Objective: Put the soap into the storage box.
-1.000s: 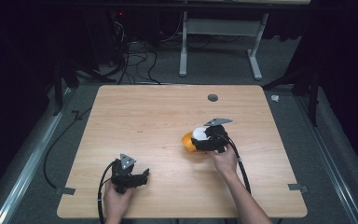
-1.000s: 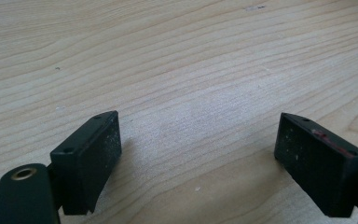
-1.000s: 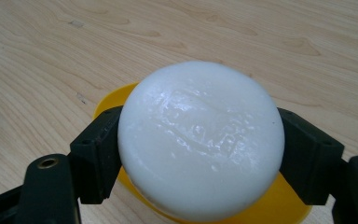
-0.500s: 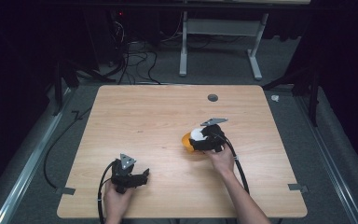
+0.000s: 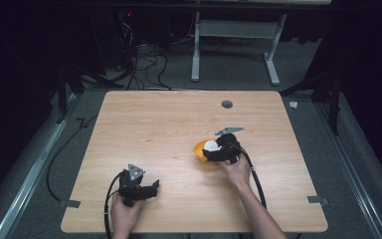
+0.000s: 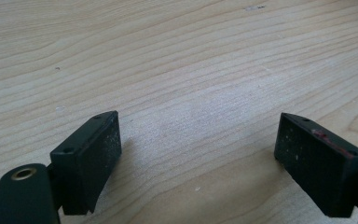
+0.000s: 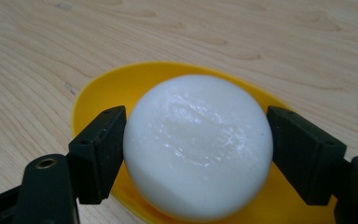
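A smooth white ball (image 7: 198, 144) rests in a shallow yellow dish (image 7: 102, 93) on the wooden table. My right gripper (image 7: 196, 149) straddles the ball, and both black pads (image 7: 105, 149) touch its sides. Its jaws have just been opening a little with the ball still between them. From above, the right gripper (image 5: 208, 150) lies at centre right with the ball (image 5: 210, 145) and dish (image 5: 197, 149) at its tip. My left gripper (image 5: 154, 186) sits near the front left edge. It is open in the left gripper view (image 6: 198, 149), with bare wood between its jaws.
The light wooden table (image 5: 169, 124) has a round grommet hole (image 5: 227, 104) near its far edge. Black cables trail off the front edge from both grippers. A white desk frame (image 5: 234, 45) stands on the dark floor beyond the table.
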`<action>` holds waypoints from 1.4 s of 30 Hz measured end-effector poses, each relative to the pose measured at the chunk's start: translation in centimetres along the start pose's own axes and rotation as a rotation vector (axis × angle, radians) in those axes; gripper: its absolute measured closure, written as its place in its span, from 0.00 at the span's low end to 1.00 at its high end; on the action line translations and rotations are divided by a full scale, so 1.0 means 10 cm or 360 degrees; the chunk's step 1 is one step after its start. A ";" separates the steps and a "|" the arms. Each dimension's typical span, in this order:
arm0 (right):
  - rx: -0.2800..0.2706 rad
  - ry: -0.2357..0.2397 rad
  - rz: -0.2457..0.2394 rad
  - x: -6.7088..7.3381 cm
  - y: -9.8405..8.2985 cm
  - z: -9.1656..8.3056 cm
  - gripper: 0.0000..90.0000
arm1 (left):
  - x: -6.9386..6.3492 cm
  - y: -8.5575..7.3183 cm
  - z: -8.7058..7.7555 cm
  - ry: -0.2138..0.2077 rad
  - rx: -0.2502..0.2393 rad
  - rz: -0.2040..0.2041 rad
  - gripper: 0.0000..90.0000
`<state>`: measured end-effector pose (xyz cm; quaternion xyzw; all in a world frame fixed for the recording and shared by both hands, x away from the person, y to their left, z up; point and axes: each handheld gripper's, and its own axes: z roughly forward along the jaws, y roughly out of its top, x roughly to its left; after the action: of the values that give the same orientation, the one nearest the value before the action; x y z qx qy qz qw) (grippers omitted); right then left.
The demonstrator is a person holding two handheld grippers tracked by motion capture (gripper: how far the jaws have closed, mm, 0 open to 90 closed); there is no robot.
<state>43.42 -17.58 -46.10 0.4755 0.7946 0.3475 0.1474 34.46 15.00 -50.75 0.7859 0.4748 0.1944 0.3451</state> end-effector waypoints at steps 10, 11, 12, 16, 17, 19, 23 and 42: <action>-0.0117 0.0001 -0.0003 -0.02 0.02 -0.17 0.27 | 0.00 0.00 0.00 0.0000 0.0000 0.0000 0.17; -0.0137 0.0003 0.0006 -0.03 0.03 -0.19 0.28 | 0.00 0.00 0.00 0.0001 0.0001 0.0001 0.17; -0.0147 0.0003 0.0008 -0.03 0.03 -0.20 0.28 | 0.00 0.00 0.00 0.0000 0.0001 0.0000 0.17; -0.0174 0.0001 0.0001 -0.03 0.03 -0.27 0.30 | 0.00 0.00 0.00 0.0001 0.0001 0.0001 0.17; -0.0174 0.0001 0.0001 -0.03 0.03 -0.27 0.30 | 0.00 0.00 0.00 0.0001 0.0001 0.0001 0.17; -0.0190 0.0000 0.0002 -0.03 0.03 -0.30 0.30 | 0.00 0.00 0.00 0.0001 0.0000 0.0000 0.17; -0.0223 -0.0002 0.0014 -0.05 0.03 -0.36 0.31 | 0.00 0.00 0.00 0.0001 0.0000 0.0001 0.17; -0.0296 -0.0027 0.0011 -0.10 -0.02 -0.62 0.32 | 0.00 0.00 0.00 0.0005 -0.0002 0.0003 0.17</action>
<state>40.31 -21.10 -41.94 0.4654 0.7560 0.4164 0.1964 34.47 14.98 -50.76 0.7859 0.4744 0.1961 0.3447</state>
